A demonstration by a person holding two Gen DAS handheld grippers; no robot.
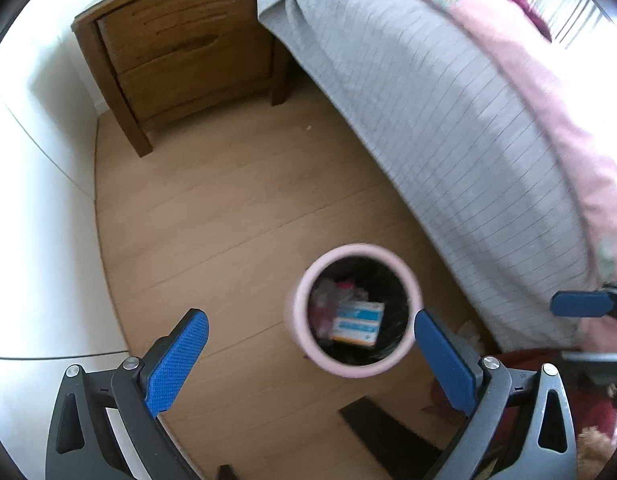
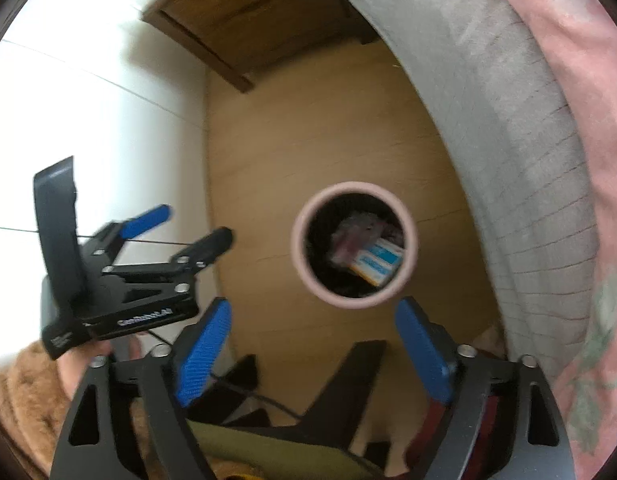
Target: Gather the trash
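A pink round trash bin (image 1: 298,324) (image 2: 298,256) with a black liner stands on the wooden floor beside the bed. Inside lie a blue and white box (image 1: 358,320) (image 2: 378,262) and crumpled pinkish wrappers (image 2: 354,234). My left gripper (image 1: 308,356) hovers above the bin, jaws wide open, nothing between them. My right gripper (image 2: 310,350) also hangs over the bin with its blue pads spread wide and empty. The left gripper (image 2: 180,226) shows at the left of the right wrist view, held by a hand in a brown fuzzy sleeve. One right fingertip (image 1: 580,304) pokes in at the right edge.
A wooden nightstand (image 1: 188,48) stands against the white wall (image 1: 40,160) at the back. The bed with a grey striped sheet (image 1: 448,120) and pink cover (image 1: 568,120) runs along the right. Dark furniture legs (image 2: 348,380) and a cable lie near the bottom.
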